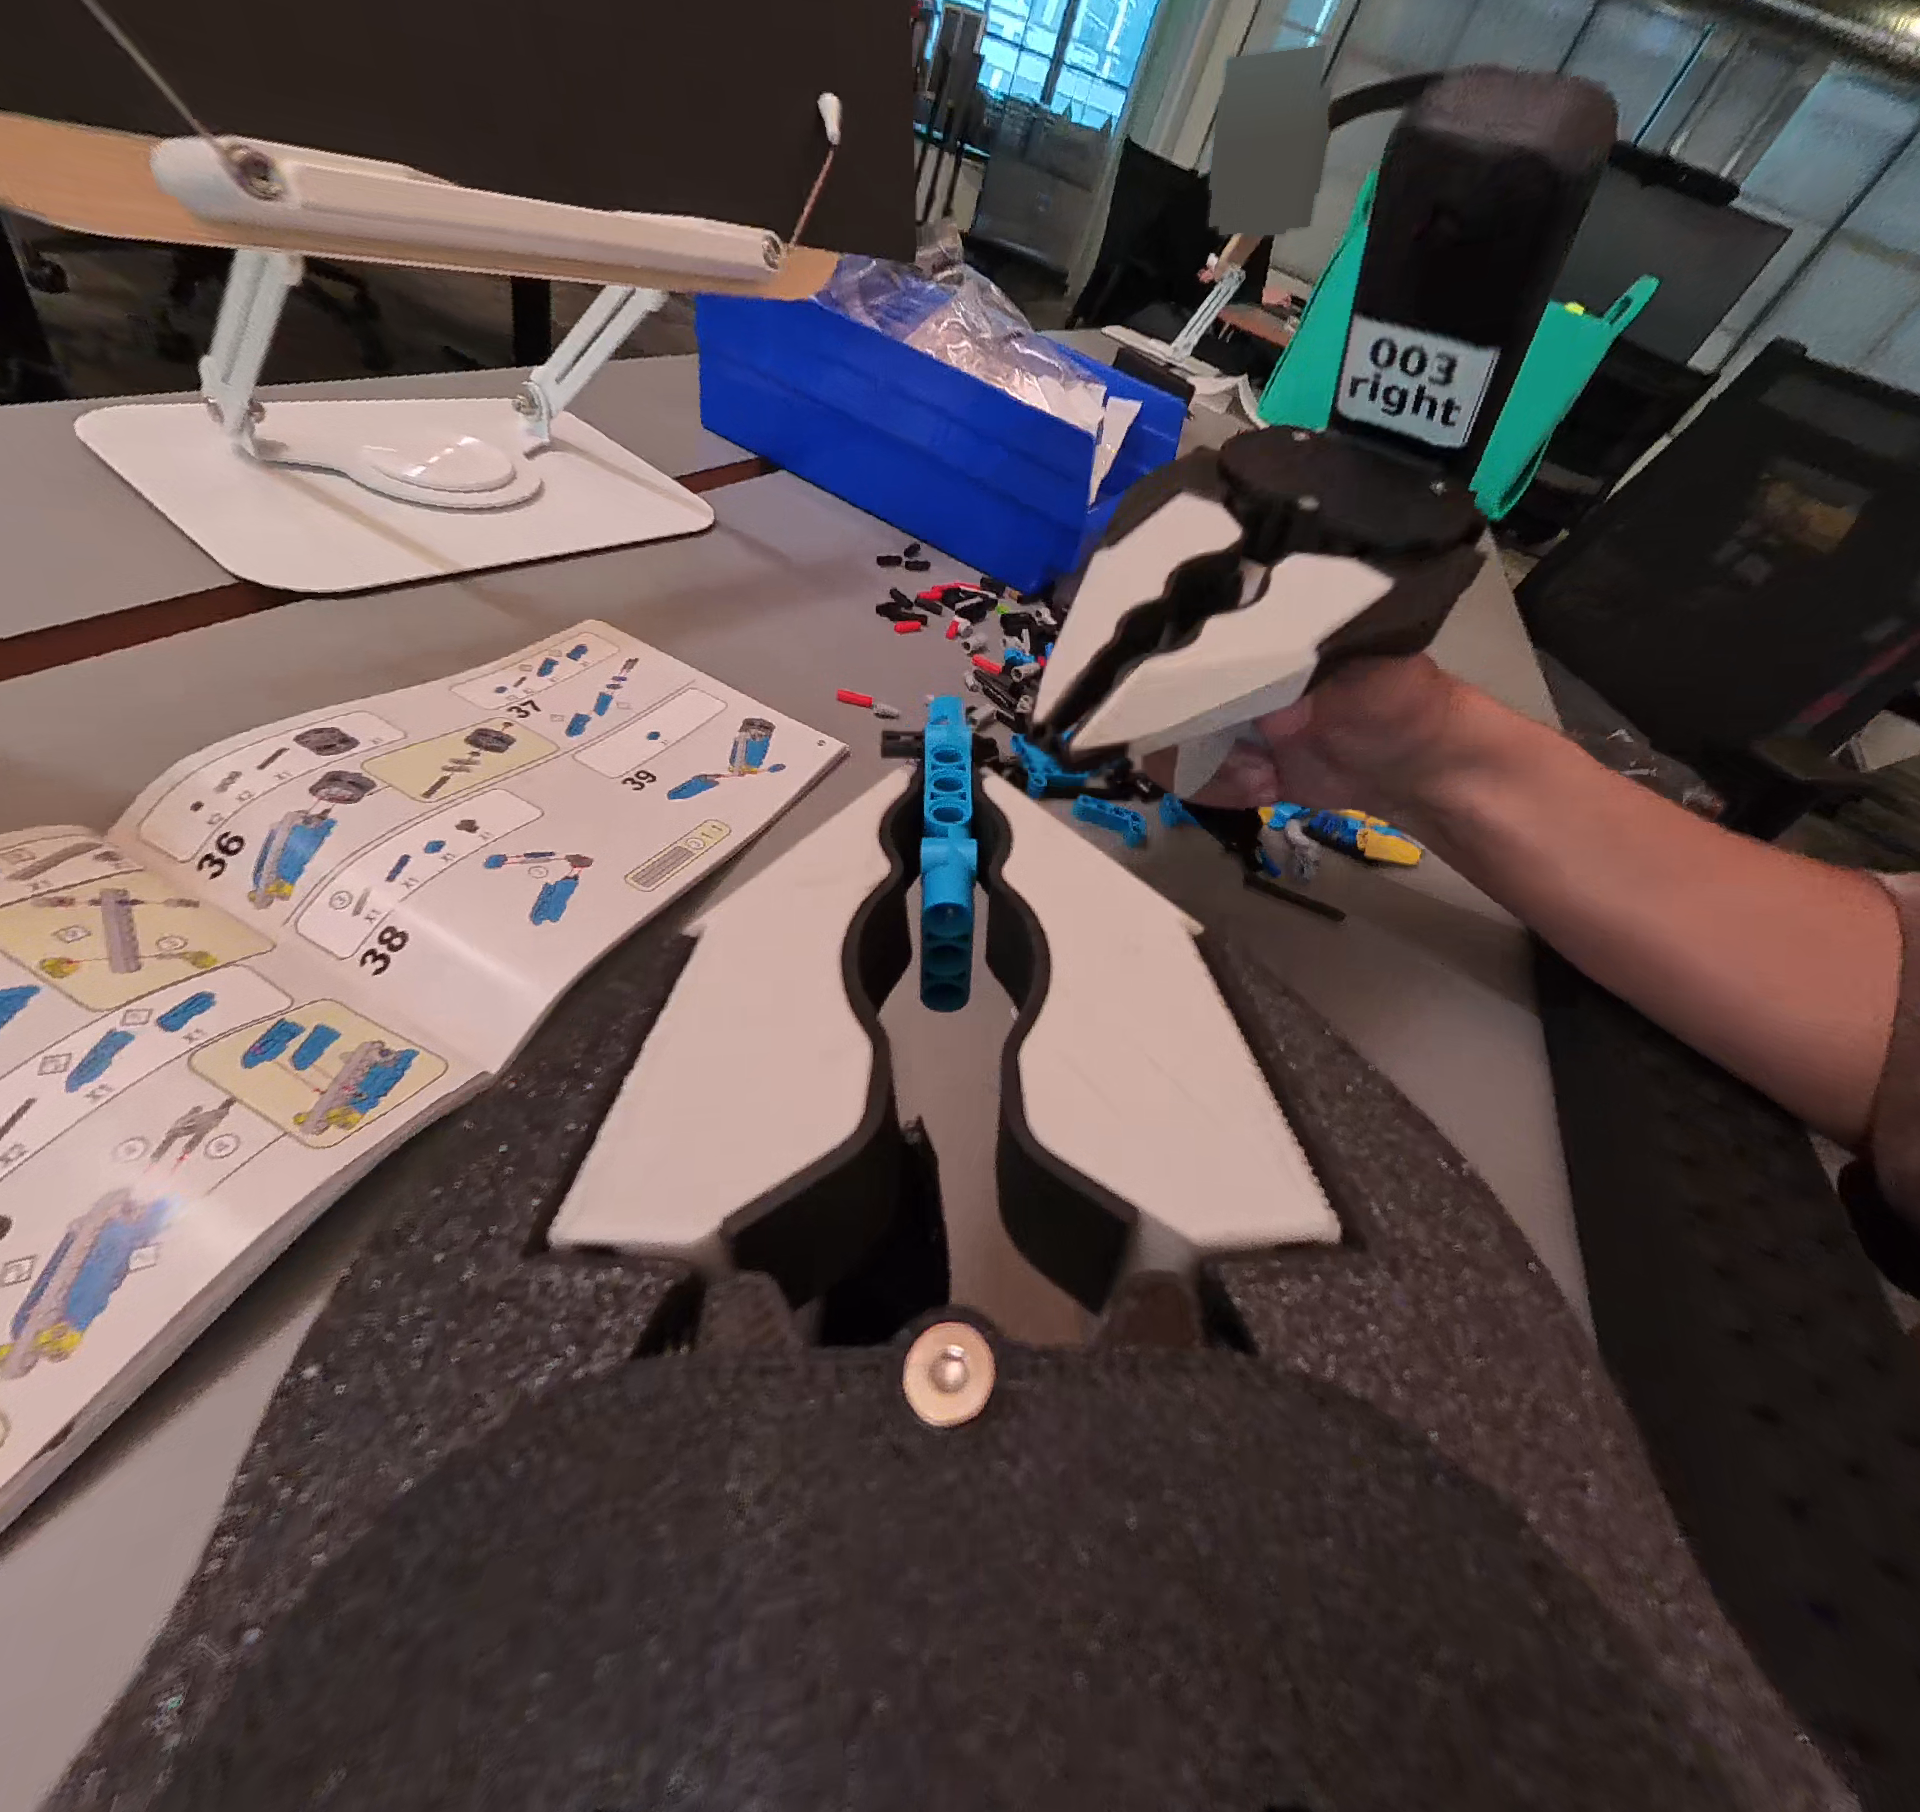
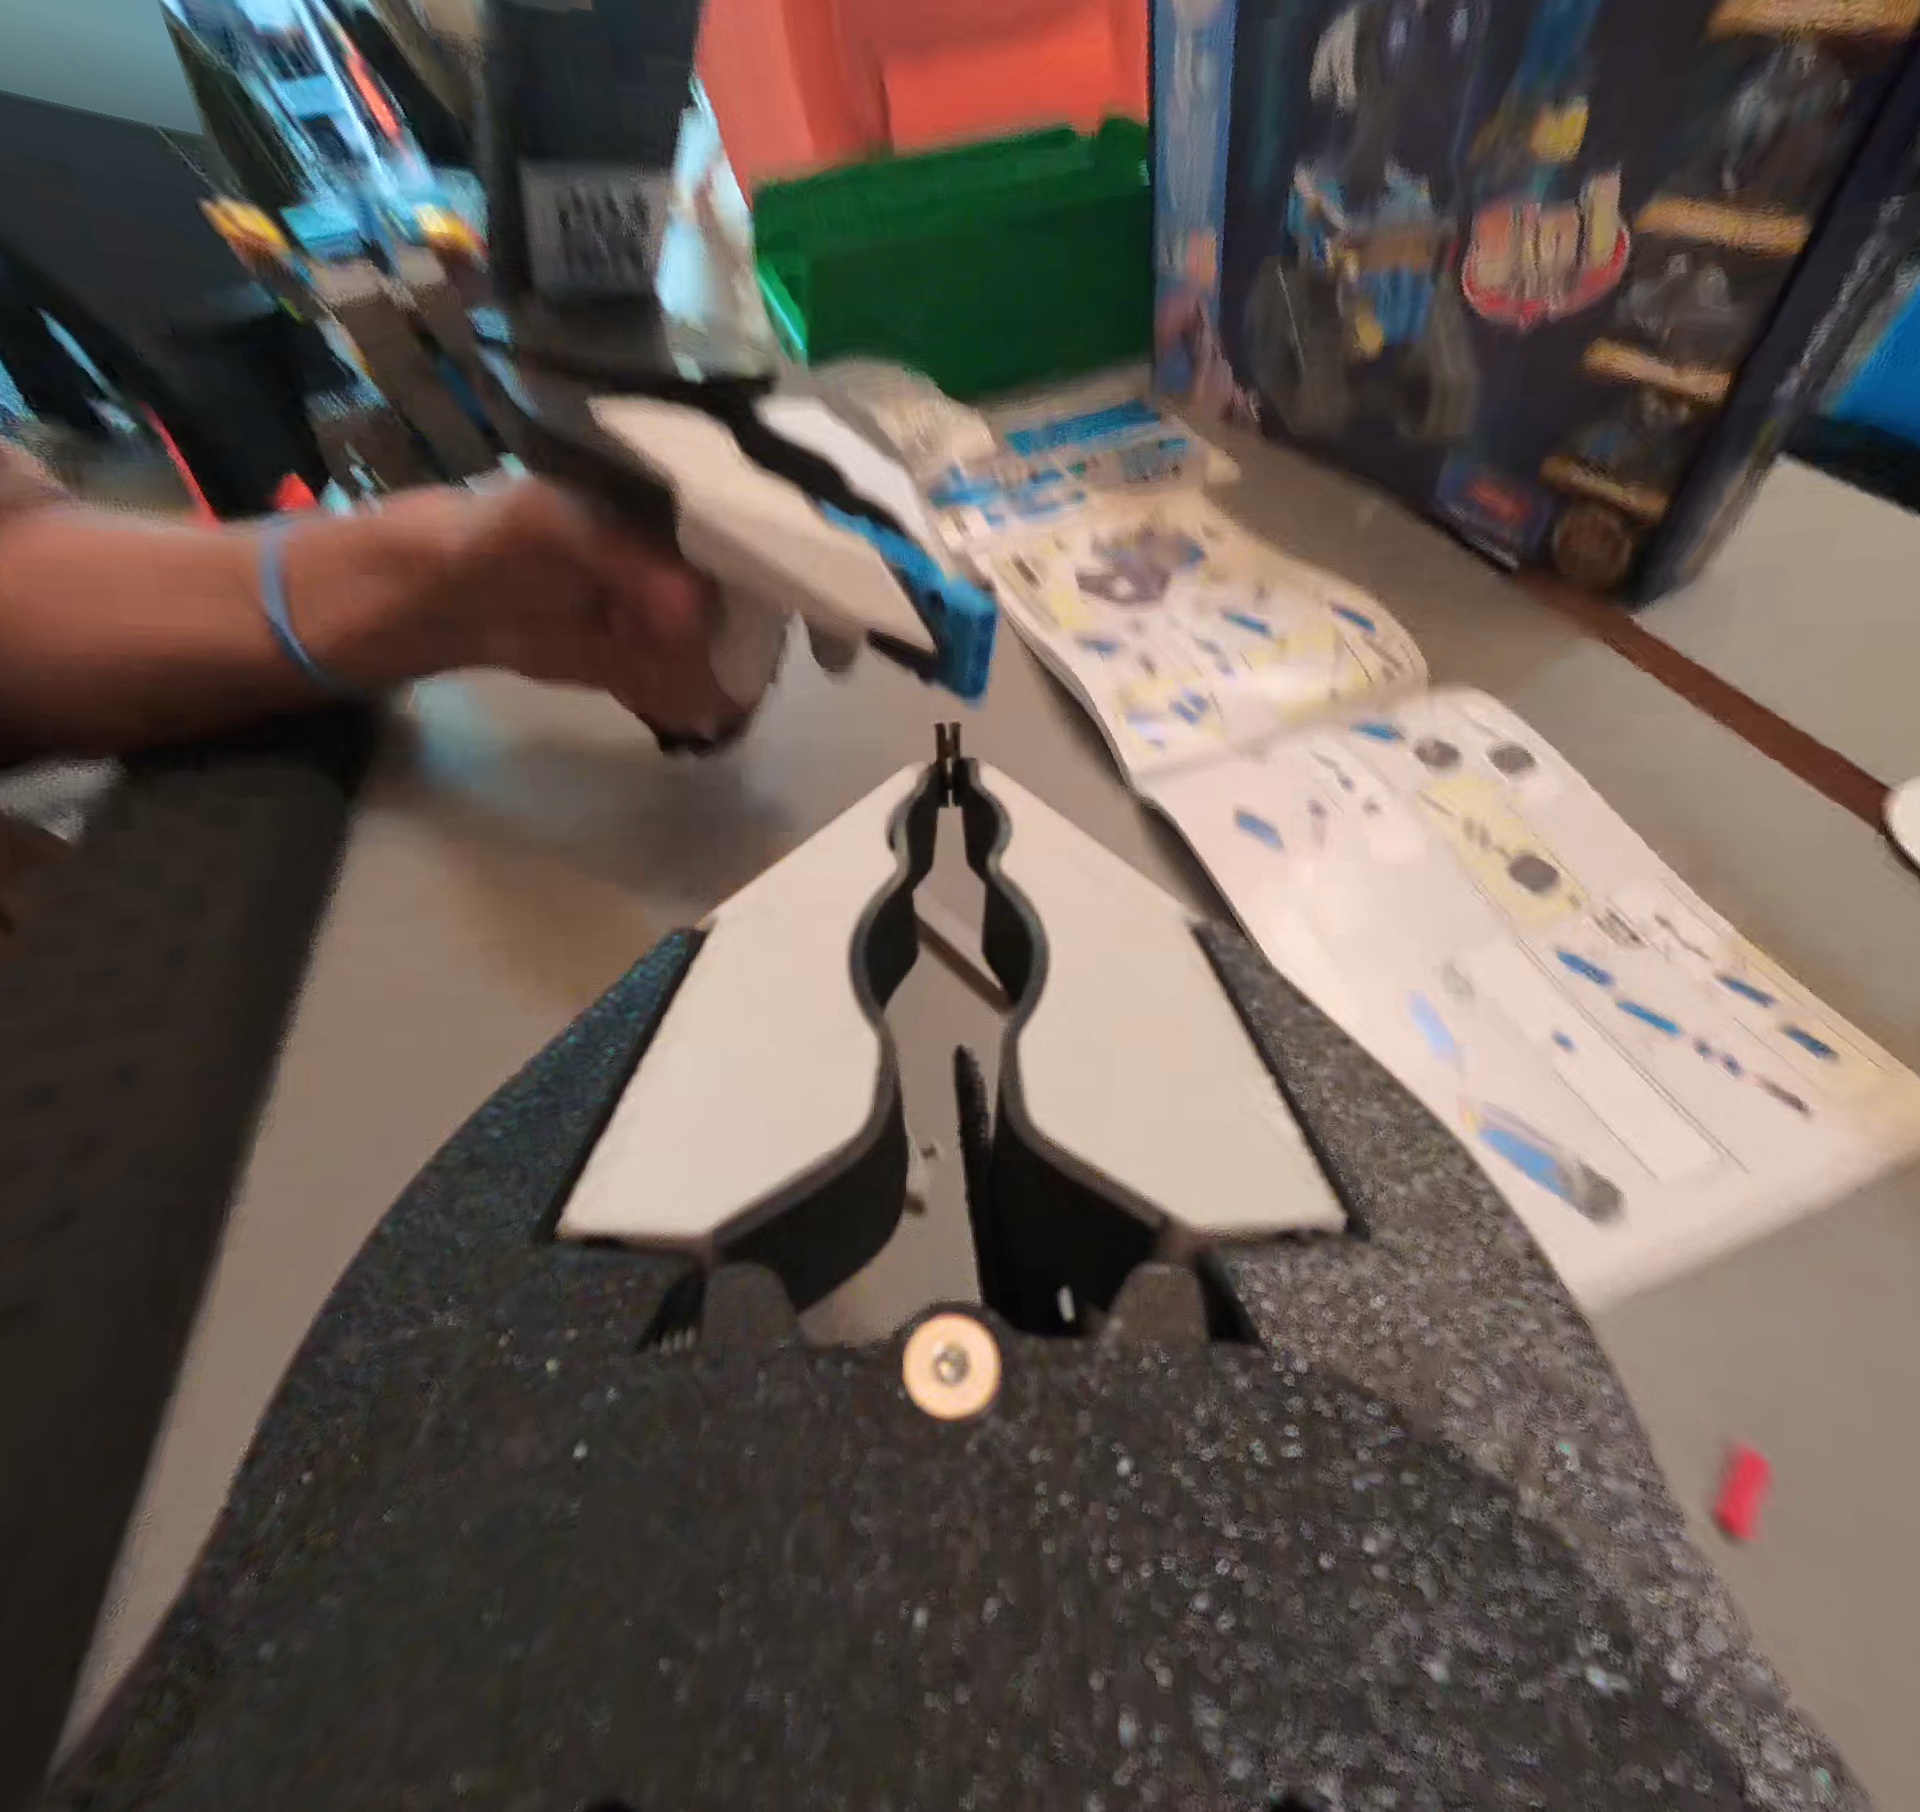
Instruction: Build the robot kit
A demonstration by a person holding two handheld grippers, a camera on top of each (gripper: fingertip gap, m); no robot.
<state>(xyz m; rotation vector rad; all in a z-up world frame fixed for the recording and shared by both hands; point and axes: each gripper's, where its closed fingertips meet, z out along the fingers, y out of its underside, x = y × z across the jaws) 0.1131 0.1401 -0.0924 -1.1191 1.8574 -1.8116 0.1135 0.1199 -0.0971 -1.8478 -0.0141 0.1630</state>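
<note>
Blue perforated building beam (image 1: 945, 869), held in the left hand-held gripper (image 1: 943, 806), whose fingers are closed on its sides; long axis runs forward along the fingers, far end projecting past the tips, round holes along its length and a thicker block section mid-way. Left wrist view, further items: grey surface (image 1: 727, 578); open instruction booklet (image 1: 343, 910) lying to the left, printed with numbered step diagrams in blue and yellow; white folding stand (image 1: 395, 474) behind it; blue bin (image 1: 935, 432) holding clear plastic bags; scatter of small black, red and grey pins (image 1: 966, 619) before the bin; right hand-held gripper (image 1: 1049, 734), carrying a white label, tips lowered among blue loose parts (image 1: 1112, 812). Right wrist view, motion-blurred: right hand-held gripper (image 2: 948, 775), fingers nearly together and pinching a small black pin (image 2: 948, 749) at the tips, pin standing roughly upright; left hand-held gripper (image 2: 925, 635) ahead, the blue beam (image 2: 951, 619) angled down to the right; booklet (image 2: 1351, 827) to the right; dark printed box (image 2: 1507, 235) and green bin (image 2: 956, 256) behind; small red piece (image 2: 1740, 1492) on the surface at lower right.
</note>
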